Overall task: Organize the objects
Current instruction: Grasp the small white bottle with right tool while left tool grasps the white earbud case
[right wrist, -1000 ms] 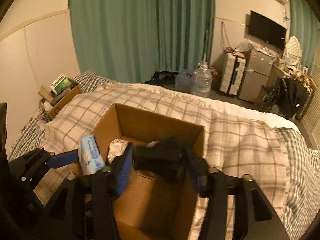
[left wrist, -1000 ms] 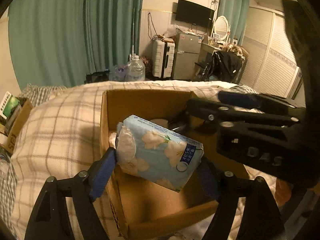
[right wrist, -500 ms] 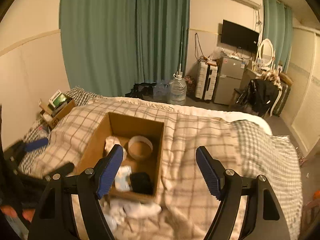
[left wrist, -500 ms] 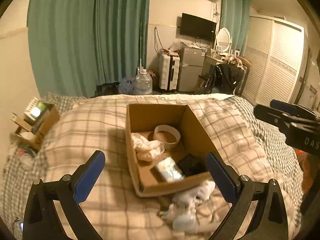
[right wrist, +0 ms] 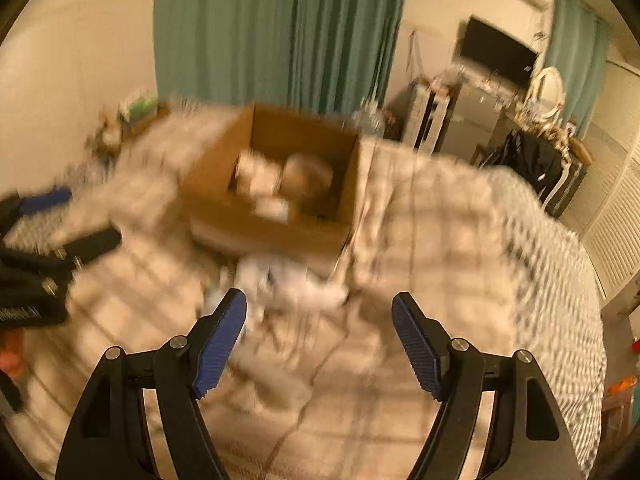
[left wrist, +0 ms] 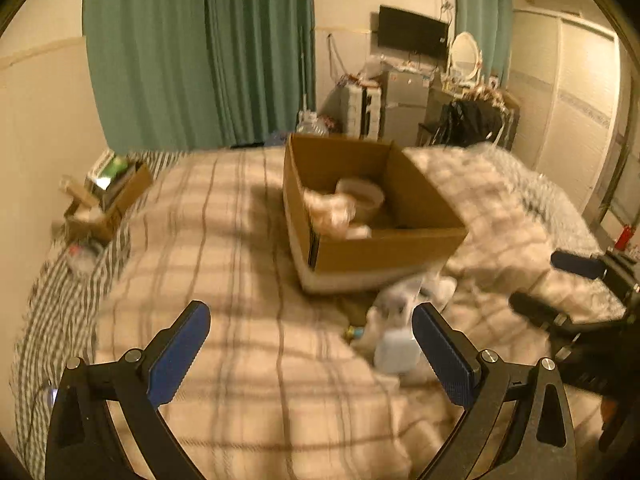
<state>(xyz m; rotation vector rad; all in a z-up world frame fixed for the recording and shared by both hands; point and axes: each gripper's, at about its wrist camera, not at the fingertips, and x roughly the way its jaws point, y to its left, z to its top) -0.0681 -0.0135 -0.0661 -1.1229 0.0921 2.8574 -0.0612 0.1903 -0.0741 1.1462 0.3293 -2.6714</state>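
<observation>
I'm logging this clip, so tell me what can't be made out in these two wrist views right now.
- Cardboard box contents, right wrist view: motion blur leaves only pale shapes.
- Box floor, left wrist view: the near wall hides it.
- Pale pile in front of the box, both views: blurred; items unidentifiable.
- Right claw, left wrist view: cut off by the frame edge.
- Small bedside box: contents too small and blurred.

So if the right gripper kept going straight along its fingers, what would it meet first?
Probably the loose white items heaped on the plaid blanket just before the cardboard box. The right gripper is open and empty; blur leaves depth uncertain.
</observation>
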